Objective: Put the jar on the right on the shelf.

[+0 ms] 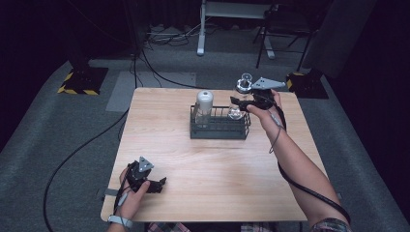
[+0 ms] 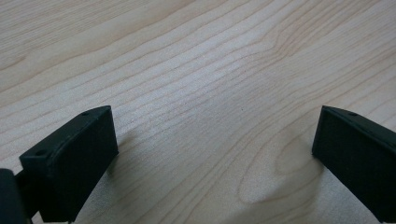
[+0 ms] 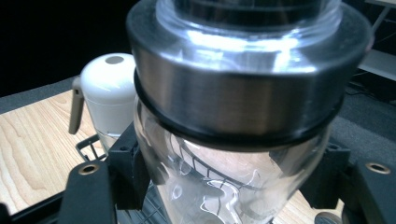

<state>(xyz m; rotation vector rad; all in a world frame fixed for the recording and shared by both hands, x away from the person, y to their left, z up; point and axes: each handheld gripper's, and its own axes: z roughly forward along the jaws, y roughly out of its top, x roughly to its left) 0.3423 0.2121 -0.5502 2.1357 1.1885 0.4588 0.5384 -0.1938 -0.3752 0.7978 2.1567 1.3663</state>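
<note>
A: What's the biggest thing here?
B: The wooden table [image 1: 212, 169]. On its far half stands a dark wire rack [image 1: 220, 126], and in the rack's left end a clear bottle with a white cap [image 1: 203, 107] stands upright.
A: And the other bottle?
B: A clear glass bottle with a metal collar [image 3: 243, 93] — it sits at the rack's right end, tilted, its base down among the wires. The right gripper [image 1: 246, 102] has its jaws clamped on the glass body just under the collar, one on each side.
A: The other tool?
B: The left gripper [image 1: 153, 184] rests at the near left of the table, well apart from the rack — jaws spread wide, bare wood between them.
</note>
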